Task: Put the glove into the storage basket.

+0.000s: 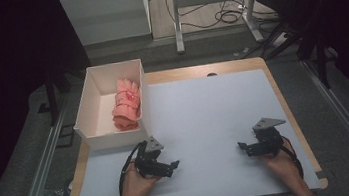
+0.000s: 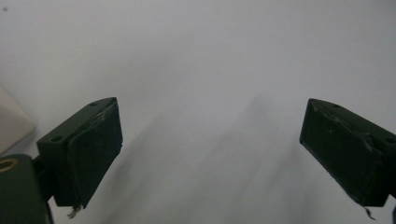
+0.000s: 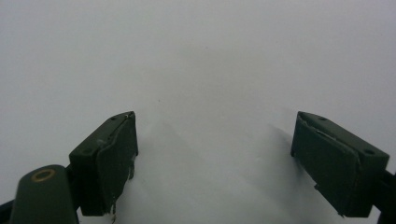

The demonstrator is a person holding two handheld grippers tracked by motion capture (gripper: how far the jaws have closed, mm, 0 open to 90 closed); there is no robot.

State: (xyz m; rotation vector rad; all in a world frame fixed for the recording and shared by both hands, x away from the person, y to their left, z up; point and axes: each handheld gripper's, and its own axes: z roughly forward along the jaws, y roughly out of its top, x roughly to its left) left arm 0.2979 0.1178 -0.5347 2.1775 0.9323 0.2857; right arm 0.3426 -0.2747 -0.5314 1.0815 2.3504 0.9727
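A rolled pink cloth (image 1: 126, 105) lies inside a white open box (image 1: 91, 102) at the table's left rear. My left gripper (image 1: 173, 166) rests low over the white table sheet (image 1: 205, 119) just in front of the box, pointing right, held by a hand. Its jaws stand wide apart with nothing between them (image 2: 210, 149), and a corner of the box (image 2: 11, 123) shows at the left edge. My right gripper (image 1: 243, 146) sits near the front right, pointing left. Its jaws are likewise apart over bare sheet (image 3: 212, 154).
The wooden table edge (image 1: 283, 99) borders the white sheet on the right. Beyond the table stand a metal frame's legs (image 1: 177, 24) and floor cables (image 1: 225, 16). A rail (image 1: 40, 170) runs along the left side.
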